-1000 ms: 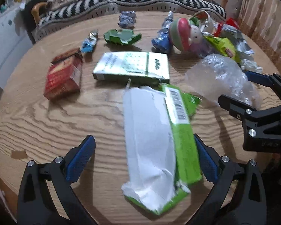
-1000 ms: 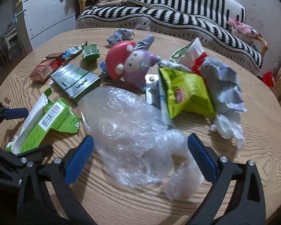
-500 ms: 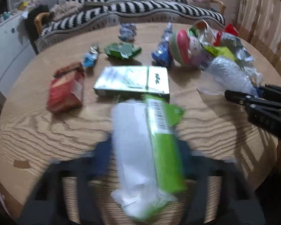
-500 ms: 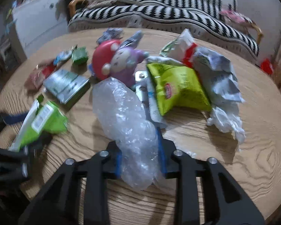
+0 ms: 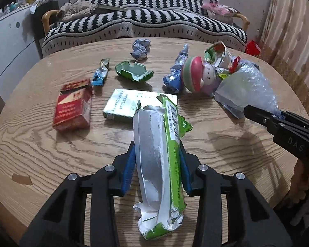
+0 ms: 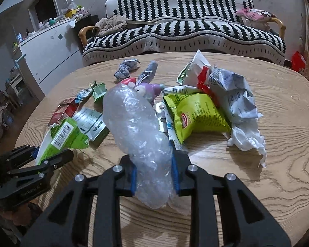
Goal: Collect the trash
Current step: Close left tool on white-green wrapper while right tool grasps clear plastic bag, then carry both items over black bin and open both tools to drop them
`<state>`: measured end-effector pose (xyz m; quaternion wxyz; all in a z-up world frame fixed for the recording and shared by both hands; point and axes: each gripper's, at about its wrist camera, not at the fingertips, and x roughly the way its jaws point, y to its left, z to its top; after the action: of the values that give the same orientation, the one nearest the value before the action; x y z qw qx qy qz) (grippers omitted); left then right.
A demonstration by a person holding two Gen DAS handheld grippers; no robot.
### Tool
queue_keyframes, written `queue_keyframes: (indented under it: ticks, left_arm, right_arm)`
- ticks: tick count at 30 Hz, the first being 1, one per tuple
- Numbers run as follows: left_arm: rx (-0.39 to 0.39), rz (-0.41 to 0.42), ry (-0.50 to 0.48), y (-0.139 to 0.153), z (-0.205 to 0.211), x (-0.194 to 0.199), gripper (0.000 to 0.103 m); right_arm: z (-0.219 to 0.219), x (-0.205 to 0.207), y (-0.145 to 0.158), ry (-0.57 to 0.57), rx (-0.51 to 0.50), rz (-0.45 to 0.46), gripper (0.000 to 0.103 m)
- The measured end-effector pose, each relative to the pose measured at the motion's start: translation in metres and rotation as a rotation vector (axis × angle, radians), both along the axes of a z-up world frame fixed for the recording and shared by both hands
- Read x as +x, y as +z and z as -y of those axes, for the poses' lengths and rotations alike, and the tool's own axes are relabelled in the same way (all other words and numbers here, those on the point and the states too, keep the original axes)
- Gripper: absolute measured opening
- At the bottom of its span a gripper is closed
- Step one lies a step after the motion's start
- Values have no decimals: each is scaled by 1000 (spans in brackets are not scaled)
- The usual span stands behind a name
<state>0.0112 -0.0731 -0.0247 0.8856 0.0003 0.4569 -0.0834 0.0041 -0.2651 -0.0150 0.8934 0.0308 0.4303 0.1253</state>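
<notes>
A torn green and white wrapper (image 5: pixel 154 164) stands lifted off the wooden table (image 5: pixel 41 144) between the blue pads of my left gripper (image 5: pixel 156 150). The jaws are closing and the pads press on the wrapper's sides. In the right wrist view that wrapper (image 6: pixel 61 135) and the left gripper (image 6: pixel 51 158) show at the left. My right gripper (image 6: pixel 153 164) is shut on a crumpled clear plastic bag (image 6: pixel 134 119), which is raised above the table. In the left wrist view, the right gripper (image 5: pixel 257 113) holds that bag (image 5: pixel 247 86) at the right.
On the table lie a red cigarette pack (image 5: pixel 73 105), a pale green box (image 5: pixel 129 105), a torn green carton (image 5: pixel 134 72), a red-capped toy (image 5: pixel 195 76), a yellow-green snack bag (image 6: pixel 195 117), a silver bag (image 6: pixel 232 92) and a white tissue (image 6: pixel 247 138). A striped sofa (image 5: pixel 144 24) stands behind.
Both grippers went from wide open to closed, the left on the green wrapper and the right on the clear plastic bag. Both pieces have lifted off the table.
</notes>
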Motion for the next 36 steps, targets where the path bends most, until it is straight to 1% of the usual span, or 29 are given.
queue_keyframes:
  ticks: [3, 6, 8, 10, 11, 12, 13, 14, 16, 17, 19, 20, 21, 22, 24, 25, 27, 29, 32, 36]
  left_arm:
    - [0, -9, -8, -2, 5, -1, 38]
    - [-17, -19, -28, -1, 12, -1, 38]
    - [-36, -8, -52, 5, 22, -4, 38]
    - [-28, 17, -69, 11, 35, -9, 38]
    - [-27, 29, -75, 16, 45, -14, 38]
    - [-44, 28, -88, 21, 55, -20, 38]
    - [-68, 26, -112, 26, 67, -26, 38]
    - [-88, 34, -164, 35, 90, -39, 38]
    - [-86, 51, -240, 46, 125, -57, 38]
    - [-94, 49, -301, 52, 153, -70, 38]
    - [-119, 24, -403, 58, 196, -90, 38]
    - [-130, 2, -468, 57, 226, -104, 39]
    - [-132, -18, -510, 55, 248, -114, 39]
    - [-129, -45, -552, 47, 269, -123, 39]
    - [-111, -139, -640, 21, 318, -145, 39]
    - [-72, -174, -672, 5, 338, -154, 38]
    - [-8, -215, -725, -22, 365, -171, 37]
    - [16, -254, -763, -39, 380, -184, 37]
    - [39, -285, -786, -54, 391, -190, 37]
    - [43, -299, -789, -58, 396, -188, 36]
  right_arm:
    - [1, -1, -1, -4, 2, -4, 25]
    - [9, -6, 5, -36, 24, 18, 25]
    - [22, -17, 16, -83, 91, 49, 25]
    - [39, -30, 28, -133, 151, 81, 25]
    - [54, -43, 36, -174, 185, 107, 25]
    - [67, -57, 43, -207, 207, 132, 25]
    - [81, -72, 50, -245, 217, 160, 25]
    - [101, -93, 57, -293, 214, 185, 25]
    - [139, -124, 64, -363, 250, 194, 25]
    - [167, -147, 67, -422, 255, 195, 25]
    - [203, -179, 68, -497, 230, 190, 25]
    - [226, -198, 64, -551, 216, 172, 25]
    - [247, -215, 57, -597, 216, 143, 25]
    - [267, -230, 45, -643, 226, 104, 25]
    - [295, -254, 18, -722, 241, 33, 25]
    - [312, -270, -1, -773, 271, -22, 25]
    - [331, -290, -25, -820, 309, -76, 25]
    - [340, -309, -47, -855, 316, -119, 25]
    - [345, -322, -62, -878, 332, -145, 25]
    - [351, -328, -72, -883, 346, -161, 24]
